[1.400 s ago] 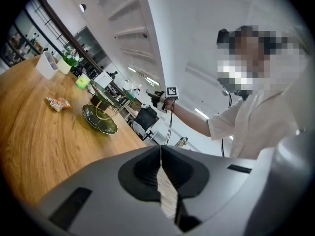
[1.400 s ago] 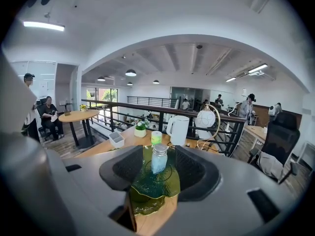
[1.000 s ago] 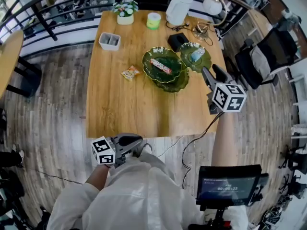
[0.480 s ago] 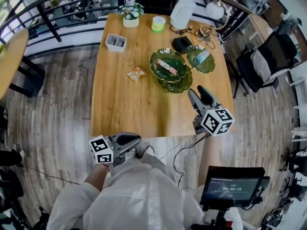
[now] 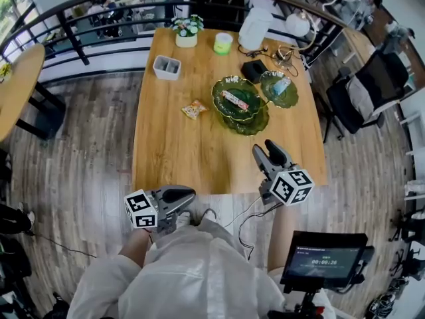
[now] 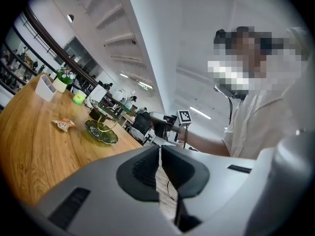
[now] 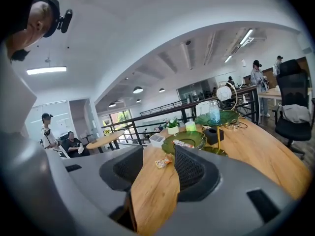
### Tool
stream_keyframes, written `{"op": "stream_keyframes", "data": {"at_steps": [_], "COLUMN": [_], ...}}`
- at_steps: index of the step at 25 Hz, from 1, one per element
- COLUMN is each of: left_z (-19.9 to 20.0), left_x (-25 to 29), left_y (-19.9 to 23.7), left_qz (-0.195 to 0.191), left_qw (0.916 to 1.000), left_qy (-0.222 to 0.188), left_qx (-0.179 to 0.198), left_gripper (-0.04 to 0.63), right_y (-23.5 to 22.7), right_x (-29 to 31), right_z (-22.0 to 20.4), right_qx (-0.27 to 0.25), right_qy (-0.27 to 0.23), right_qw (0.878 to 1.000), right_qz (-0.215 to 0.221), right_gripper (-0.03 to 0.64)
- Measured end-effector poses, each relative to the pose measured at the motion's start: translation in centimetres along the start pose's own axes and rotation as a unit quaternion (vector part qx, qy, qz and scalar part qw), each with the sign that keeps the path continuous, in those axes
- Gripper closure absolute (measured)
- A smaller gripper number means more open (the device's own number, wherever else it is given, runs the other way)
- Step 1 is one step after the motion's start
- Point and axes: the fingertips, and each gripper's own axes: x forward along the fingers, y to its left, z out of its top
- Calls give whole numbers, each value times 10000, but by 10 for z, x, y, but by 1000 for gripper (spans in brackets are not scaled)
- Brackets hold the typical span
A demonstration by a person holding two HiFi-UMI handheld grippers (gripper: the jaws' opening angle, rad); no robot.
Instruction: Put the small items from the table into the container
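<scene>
Closest, left gripper [image 5: 189, 193]: jaws pressed together with nothing in them, held off the near edge of the table [image 5: 179, 151].
Right gripper [image 5: 265, 148]: jaws apart and empty, over the table's near right part.
Snack packet [image 5: 194, 109]: lying on bare wood mid-table, left of the green dish [image 5: 218, 98].
Green dish: carries a wrapped bar [image 5: 236, 100]; a smaller green dish [image 5: 267, 80] sits just right of it.
White container [image 5: 166, 75]: far left part of the table, well apart from both grippers.

On the table [image 5: 176, 153] the snack packet [image 5: 194, 109] lies left of the dishes [image 5: 252, 122], the container [image 5: 166, 73] behind it.
</scene>
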Motion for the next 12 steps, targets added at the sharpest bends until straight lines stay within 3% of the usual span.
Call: {"op": "stream_keyframes", "data": {"at_steps": [7, 12], "left_z": [1, 3], "left_x": [-10, -15], "left_y": [0, 5], "left_qz": [-148, -91], "left_qw": [9998, 9992], "left_qy": [64, -14], "left_qx": [-97, -400], "left_gripper": [586, 586], "right_y": [30, 43], "right_x": [-2, -2], "right_z": [-35, -58], "right_qx": [105, 271], "right_qy": [189, 310], "right_qw": [9997, 9989], "right_qz": [149, 242], "right_gripper": [414, 413]}}
